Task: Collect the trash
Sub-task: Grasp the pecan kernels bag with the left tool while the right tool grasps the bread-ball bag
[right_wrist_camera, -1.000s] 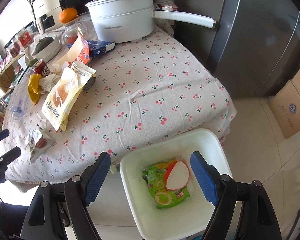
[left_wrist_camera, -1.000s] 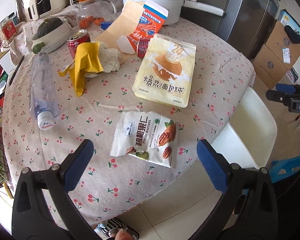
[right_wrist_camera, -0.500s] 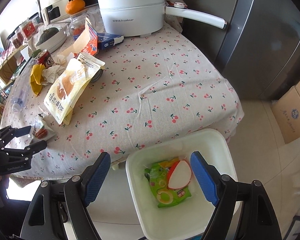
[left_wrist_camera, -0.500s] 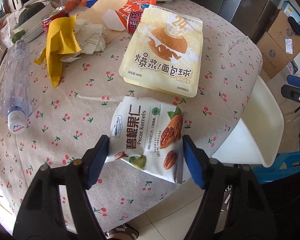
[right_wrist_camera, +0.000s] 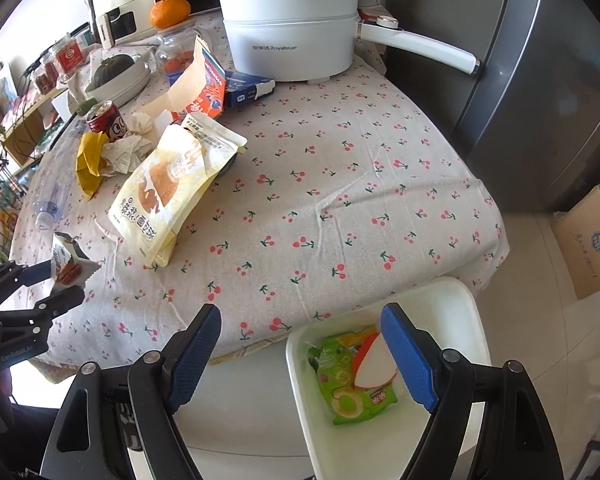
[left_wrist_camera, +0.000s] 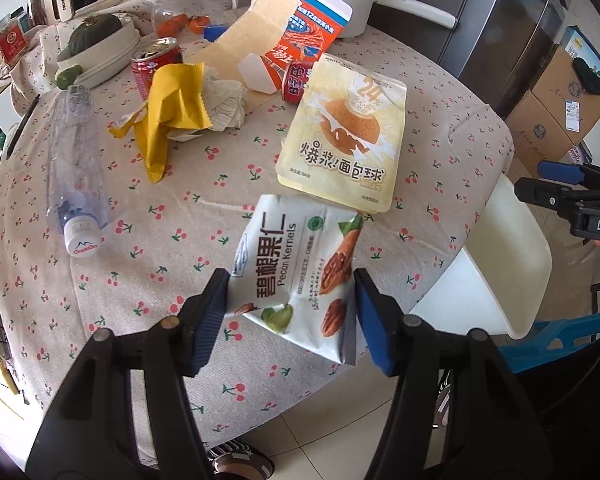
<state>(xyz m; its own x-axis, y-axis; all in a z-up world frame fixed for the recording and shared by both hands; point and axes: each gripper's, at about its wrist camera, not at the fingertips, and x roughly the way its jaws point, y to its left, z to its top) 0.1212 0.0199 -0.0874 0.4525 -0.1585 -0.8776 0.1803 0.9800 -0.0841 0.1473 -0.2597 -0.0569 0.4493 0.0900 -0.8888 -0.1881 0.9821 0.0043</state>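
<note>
The left gripper [left_wrist_camera: 290, 312] has just been closing its jaws, and its blue pads now clamp the lower edges of the white foil pecan-kernel snack bag [left_wrist_camera: 300, 268], which tilts up off the cherry-print tablecloth [left_wrist_camera: 160, 264] near the table's front edge. The right gripper [right_wrist_camera: 300, 354] hangs with jaws spread and nothing between them, over the white plastic waste bin [right_wrist_camera: 456, 300] that stands on the floor just beside the table and already holds a green wrapper [right_wrist_camera: 348, 396]. The step in hand looks like carrying the bag to that bin. The thin foil could slip, so the pinch should stay firm, the bag should clear the table edge, and it should be let go only when above the bin's mouth.
</note>
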